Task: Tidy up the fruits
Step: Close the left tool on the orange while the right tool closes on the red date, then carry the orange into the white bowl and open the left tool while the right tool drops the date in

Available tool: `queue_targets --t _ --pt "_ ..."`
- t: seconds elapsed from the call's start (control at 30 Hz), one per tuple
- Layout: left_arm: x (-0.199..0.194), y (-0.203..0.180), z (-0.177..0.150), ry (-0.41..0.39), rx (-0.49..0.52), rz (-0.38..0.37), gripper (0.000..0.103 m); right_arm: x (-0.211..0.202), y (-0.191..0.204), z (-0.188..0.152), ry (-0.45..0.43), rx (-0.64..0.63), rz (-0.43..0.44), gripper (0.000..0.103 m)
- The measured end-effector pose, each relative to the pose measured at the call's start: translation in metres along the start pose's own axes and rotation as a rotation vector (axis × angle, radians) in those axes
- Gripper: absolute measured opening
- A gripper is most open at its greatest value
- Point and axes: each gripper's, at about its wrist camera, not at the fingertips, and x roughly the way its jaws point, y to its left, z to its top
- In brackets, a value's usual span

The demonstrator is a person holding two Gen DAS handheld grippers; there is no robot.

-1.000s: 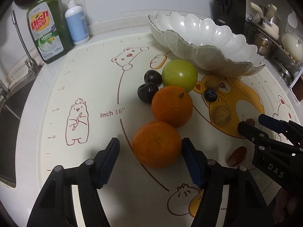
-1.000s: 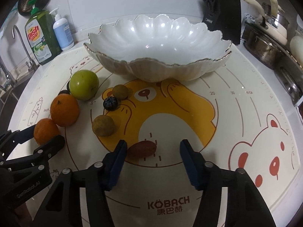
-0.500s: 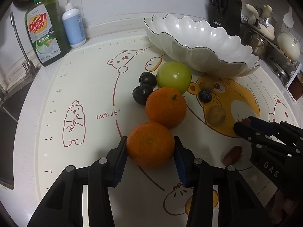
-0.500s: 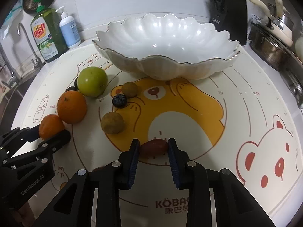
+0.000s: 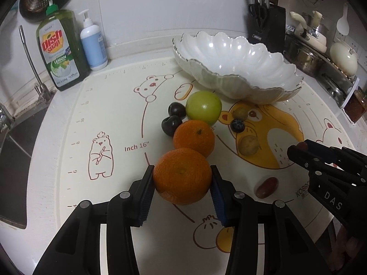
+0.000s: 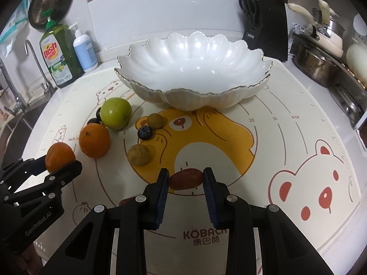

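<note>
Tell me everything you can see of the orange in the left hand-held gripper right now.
The orange is round and deep orange with a dimpled, slightly glossy peel that looks whole. The left hand-held gripper is shut on it, one blue pad pressing each side at its widest part. It sits in front of a second orange on the printed mat. The right wrist view suggests it is lifted clear of the mat.

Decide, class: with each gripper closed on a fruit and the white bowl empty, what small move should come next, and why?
Probably carry both forward over the scalloped white bowl. The left gripper clamps the round orange mandarin and the right gripper pinches the reddish-brown oval date. The bowl holds nothing, and other fruit lie on the mat between, so clear them.
</note>
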Motion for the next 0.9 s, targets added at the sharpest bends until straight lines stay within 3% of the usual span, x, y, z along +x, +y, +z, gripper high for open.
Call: queue_targets --t 0.47,0.9 --pt "-0.026 -0.014 0.015 -0.058 0.031 -0.017 0.045 -0.030 -0.012 0.009 -0.074 0.022 -0.014 0.032" --pt "-0.033 -0.029 0.057 -0.114 0.066 -0.048 0.045 -0.049 -0.032 0.040 -0.156 0.040 -0.047 0.032"
